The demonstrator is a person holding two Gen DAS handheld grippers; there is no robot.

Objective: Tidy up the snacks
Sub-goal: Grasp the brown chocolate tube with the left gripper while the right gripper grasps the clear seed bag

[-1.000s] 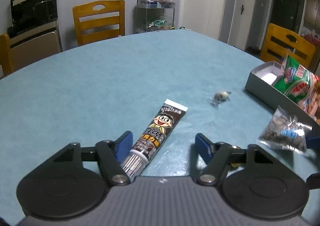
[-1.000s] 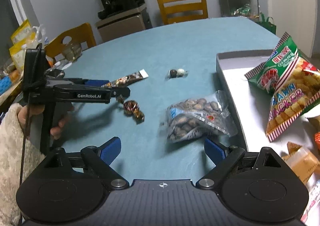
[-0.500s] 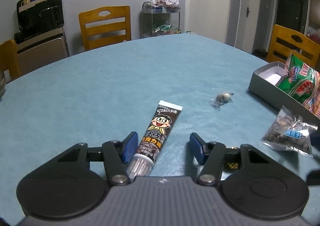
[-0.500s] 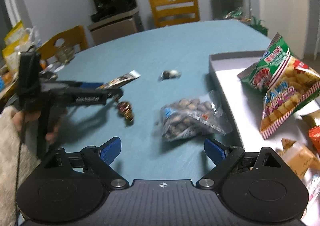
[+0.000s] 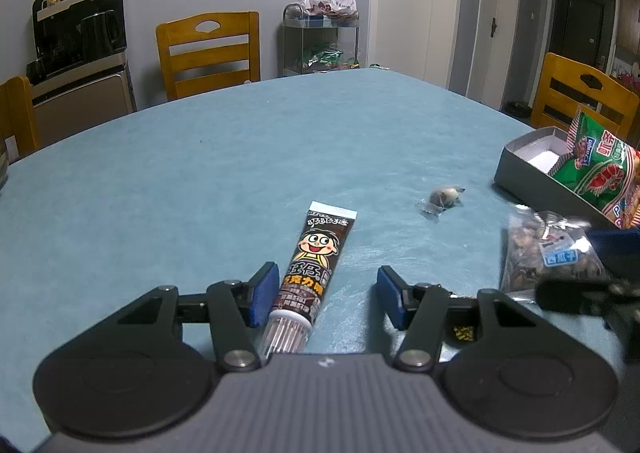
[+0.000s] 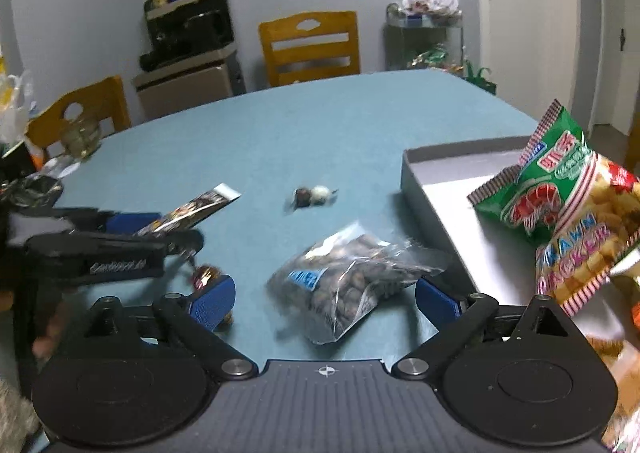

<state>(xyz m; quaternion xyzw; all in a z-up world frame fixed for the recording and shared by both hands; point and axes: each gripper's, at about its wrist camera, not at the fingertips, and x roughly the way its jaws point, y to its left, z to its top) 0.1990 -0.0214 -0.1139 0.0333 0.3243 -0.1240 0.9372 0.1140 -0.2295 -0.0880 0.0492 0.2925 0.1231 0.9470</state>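
Observation:
A brown chocolate tube (image 5: pixel 316 273) with a cartoon face lies on the blue table between the fingers of my left gripper (image 5: pixel 326 299). It sits close to the left pad and clear of the right one, so the gripper is open. A clear bag of nuts (image 6: pixel 348 285) lies between the pads of my right gripper (image 6: pixel 324 301), whose jaws are opening and do not press on it. In the right wrist view the left gripper (image 6: pixel 168 231) straddles the tube (image 6: pixel 200 205). A small wrapped candy (image 6: pixel 314 195) lies farther out, and a red-gold candy (image 6: pixel 206 277) sits by the right gripper's left pad.
A grey box (image 6: pixel 432 213) at the right holds a green prawn cracker bag (image 6: pixel 560 205) and other packets. A glass jar (image 6: pixel 82 135) stands at the table's left edge. Wooden chairs (image 5: pixel 208 53), a black machine on a cabinet and a wire cart ring the table.
The left jaws narrowed around the tube and then held still. The right gripper moved forward until the nut bag lay between its pads, and its jaws widened a little.

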